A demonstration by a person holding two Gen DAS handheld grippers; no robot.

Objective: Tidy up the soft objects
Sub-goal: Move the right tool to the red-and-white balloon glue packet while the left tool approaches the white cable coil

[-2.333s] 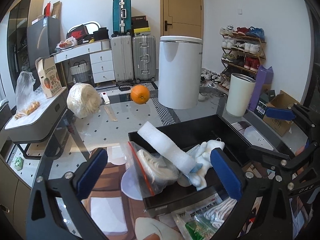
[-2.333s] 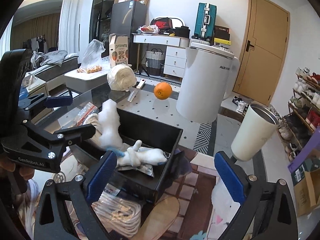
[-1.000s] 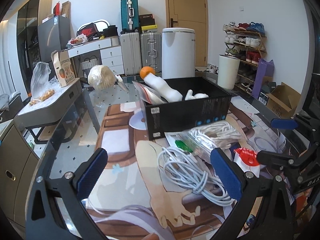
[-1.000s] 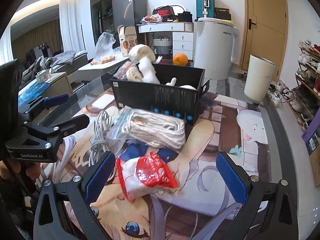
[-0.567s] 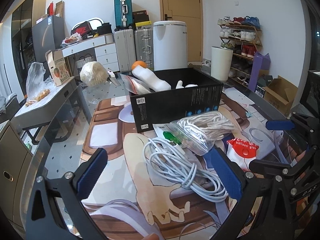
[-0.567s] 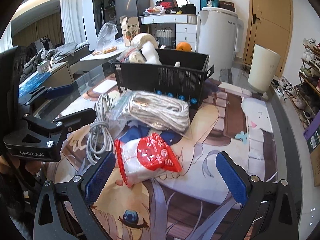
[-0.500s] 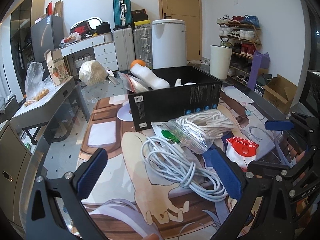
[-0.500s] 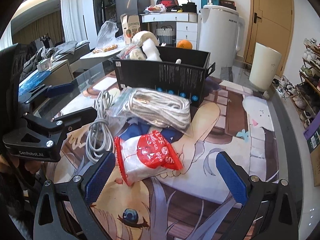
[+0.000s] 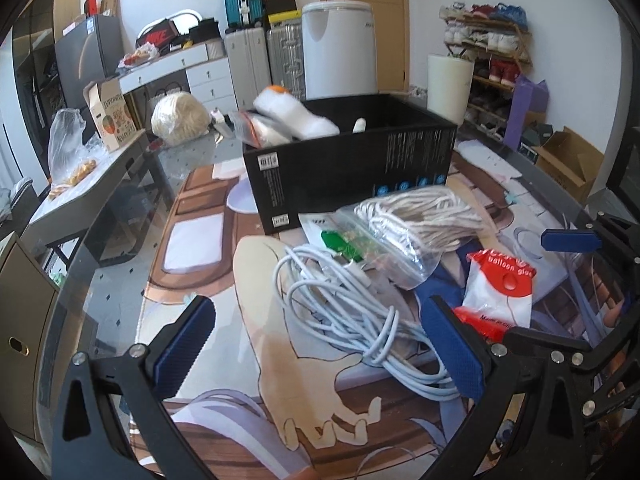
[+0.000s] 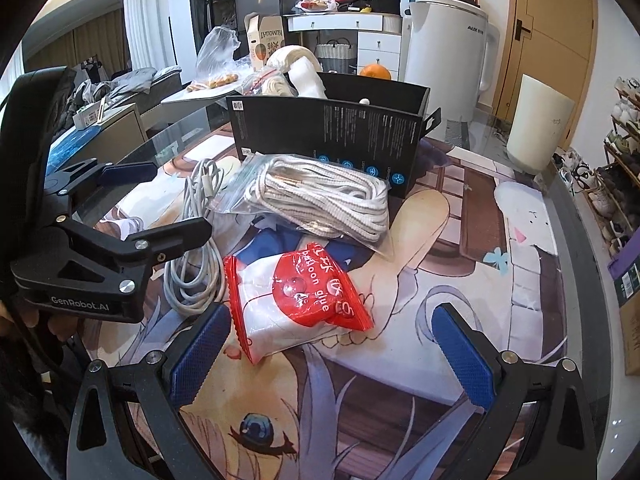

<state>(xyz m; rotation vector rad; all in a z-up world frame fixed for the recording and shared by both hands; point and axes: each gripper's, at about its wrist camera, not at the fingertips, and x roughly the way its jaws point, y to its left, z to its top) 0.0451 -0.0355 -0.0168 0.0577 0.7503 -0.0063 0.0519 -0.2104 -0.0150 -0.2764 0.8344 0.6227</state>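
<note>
A black box (image 9: pixel 348 168) (image 10: pixel 328 124) stands on the glass table and holds a white foam roll (image 9: pixel 296 116) and a bagged item. In front of it lie a clear bag of white rope (image 9: pixel 416 220) (image 10: pixel 320 196), a coil of pale cable (image 9: pixel 352 312) (image 10: pixel 196 248) and a red-and-white balloon glue packet (image 9: pixel 500 288) (image 10: pixel 304 300). My left gripper (image 9: pixel 320 344) is open just above the cable coil. My right gripper (image 10: pixel 328 344) is open right in front of the glue packet. The left gripper's body (image 10: pixel 100 248) shows at the left of the right wrist view.
A cartoon-print mat (image 10: pixel 460 248) covers the table. An orange (image 10: pixel 375 72) and a cream yarn ball (image 9: pixel 180 118) sit behind the box. Beyond the table stand a tall white bin (image 9: pixel 340 48), a small white bin (image 10: pixel 536 120), suitcases and a shoe rack (image 9: pixel 488 56).
Both grippers have pulled back from over the box and come down low toward the table's near side. The cable, the rope bag and the glue packet now lie close in front of them.
</note>
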